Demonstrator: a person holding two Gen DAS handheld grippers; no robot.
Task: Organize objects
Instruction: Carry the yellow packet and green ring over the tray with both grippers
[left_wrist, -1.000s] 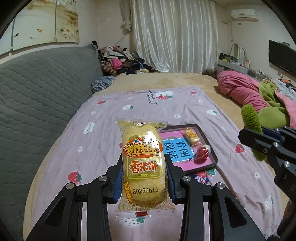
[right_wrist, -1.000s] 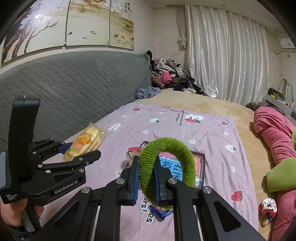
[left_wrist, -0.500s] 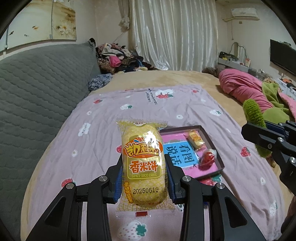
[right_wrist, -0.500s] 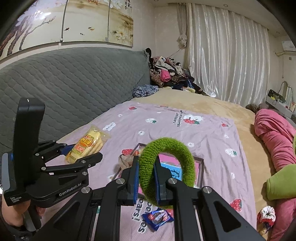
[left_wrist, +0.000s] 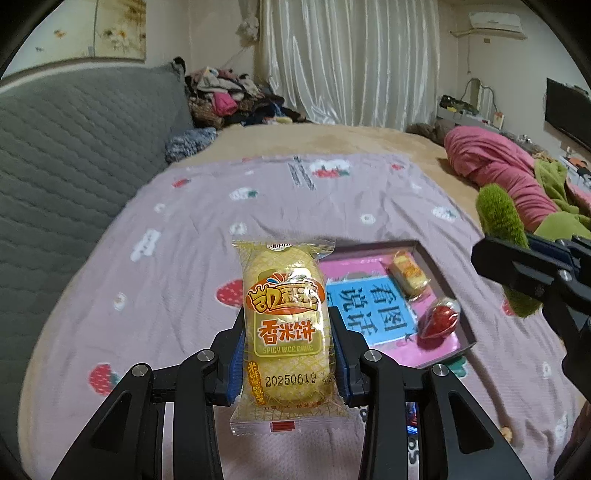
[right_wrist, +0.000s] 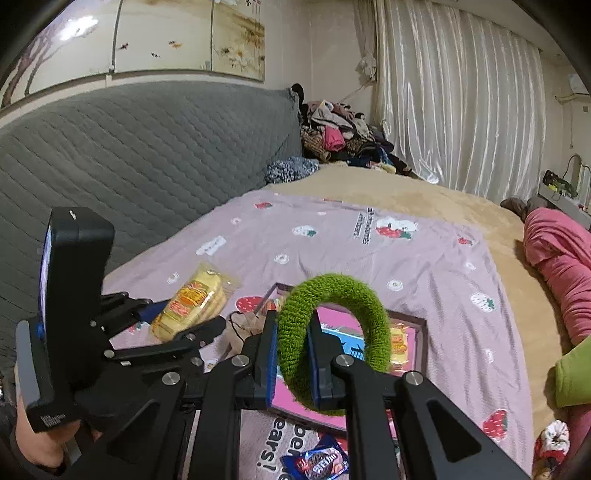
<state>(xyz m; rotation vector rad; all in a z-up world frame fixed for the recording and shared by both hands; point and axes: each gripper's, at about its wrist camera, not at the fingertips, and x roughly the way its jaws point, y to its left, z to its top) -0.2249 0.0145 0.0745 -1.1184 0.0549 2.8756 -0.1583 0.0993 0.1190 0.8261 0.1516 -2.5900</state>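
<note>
Grippers are both carrying loads above the strawberry-print sheet (left_wrist: 192, 229). The left gripper (left_wrist: 288, 356) is clamping a yellow rice cake packet (left_wrist: 286, 325) upright between its blue pads; the packet's lower seal is hanging below the fingers and is covering the sheet behind it. The right gripper (right_wrist: 291, 360) is pinching one side of a green fuzzy ring (right_wrist: 334, 339), whose bottom arc is sitting partly behind the black finger links. A shallow tray (left_wrist: 443, 288) is lying on the sheet just right of the left gripper, holding a small yellow snack (left_wrist: 408, 275) and a red foil sweet (left_wrist: 441, 321); the ring is blocking most of the tray in the right wrist view. A blue snack wrapper (right_wrist: 316, 463) is showing between the right gripper's links, partly cut off.
</note>
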